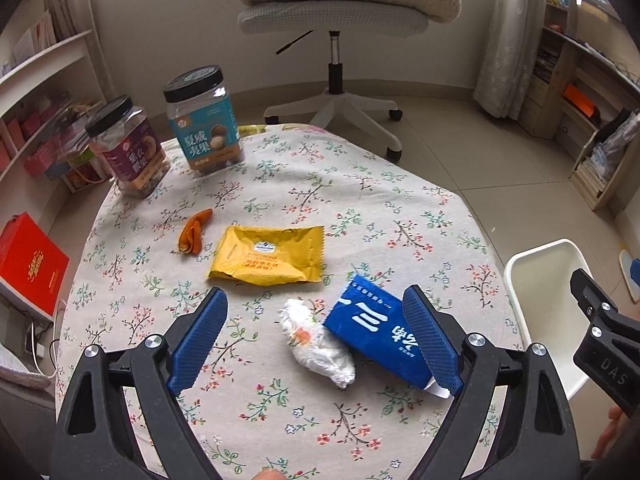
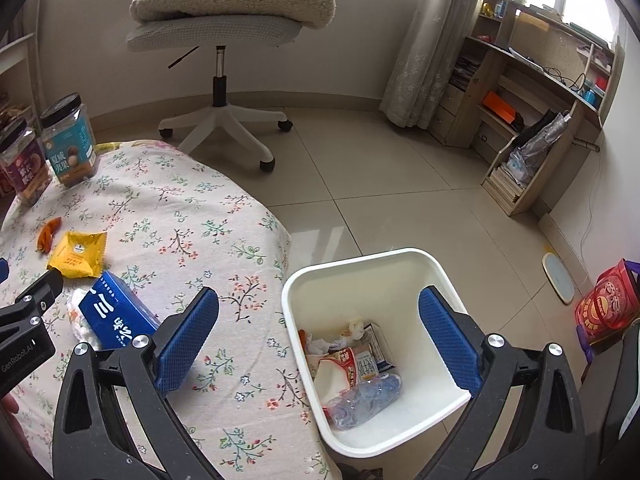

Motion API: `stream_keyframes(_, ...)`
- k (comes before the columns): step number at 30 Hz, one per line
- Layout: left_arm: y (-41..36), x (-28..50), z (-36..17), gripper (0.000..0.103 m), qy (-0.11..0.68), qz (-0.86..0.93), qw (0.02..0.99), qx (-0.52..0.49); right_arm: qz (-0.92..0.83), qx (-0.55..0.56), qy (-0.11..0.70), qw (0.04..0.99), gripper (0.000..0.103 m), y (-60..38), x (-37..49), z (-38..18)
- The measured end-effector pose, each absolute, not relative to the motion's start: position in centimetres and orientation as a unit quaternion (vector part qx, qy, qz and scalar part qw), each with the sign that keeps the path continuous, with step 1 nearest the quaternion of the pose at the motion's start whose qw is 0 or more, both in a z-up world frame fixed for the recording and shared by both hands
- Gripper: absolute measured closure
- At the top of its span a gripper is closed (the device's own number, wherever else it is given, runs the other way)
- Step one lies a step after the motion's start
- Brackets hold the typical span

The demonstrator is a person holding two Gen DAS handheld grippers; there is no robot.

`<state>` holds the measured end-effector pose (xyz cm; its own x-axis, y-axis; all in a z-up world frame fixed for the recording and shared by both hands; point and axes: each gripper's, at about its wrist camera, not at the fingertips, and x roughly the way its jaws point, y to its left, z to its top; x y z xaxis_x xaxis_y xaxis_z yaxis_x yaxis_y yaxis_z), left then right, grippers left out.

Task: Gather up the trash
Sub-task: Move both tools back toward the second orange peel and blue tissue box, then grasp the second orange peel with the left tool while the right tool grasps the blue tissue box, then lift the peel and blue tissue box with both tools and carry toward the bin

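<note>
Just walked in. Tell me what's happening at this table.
A person is clearing trash with tongs in each hand. The left tongs are open above the tissue and blue box; nothing is gripped. The right tongs hang open and empty over the bin, which already holds wrappers. A yellow packet and peel remain.

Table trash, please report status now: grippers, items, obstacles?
Left gripper open over crumpled tissue, right gripper open, empty, at bin. Blue box, yellow wrapper, orange peel uncollected. Nothing blocking.
</note>
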<state>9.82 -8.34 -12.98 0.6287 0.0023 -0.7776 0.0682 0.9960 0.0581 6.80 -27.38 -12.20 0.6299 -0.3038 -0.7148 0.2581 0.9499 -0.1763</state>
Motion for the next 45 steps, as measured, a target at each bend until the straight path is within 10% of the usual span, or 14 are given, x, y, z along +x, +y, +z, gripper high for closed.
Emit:
stream_keyframes(30,8.5,24.4,-19.6,0.018,0.534,0.05,0.84,-0.075,0.041,-0.162,0.531,0.831,0.007,-14.7,12.3,-19.6)
stream_keyframes(40,7.5,26.3,-22.7,0.05,0.542,0.069,0.836,-0.05,0.075,-0.134,0.591,0.792,0.008,-15.7,14.3,-22.7)
stream_keyframes(42,7.5,26.2,-22.5,0.066,0.537,0.079,0.839,-0.039,0.079,-0.11,0.604,0.785,0.039,-16.0,14.6,-23.2)
stream_keyframes(45,7.9,25.7,-22.2,0.077,0.539,0.078,0.837,-0.044,0.079,-0.082,0.605,0.788,0.048,-16.3,14.8,-22.7)
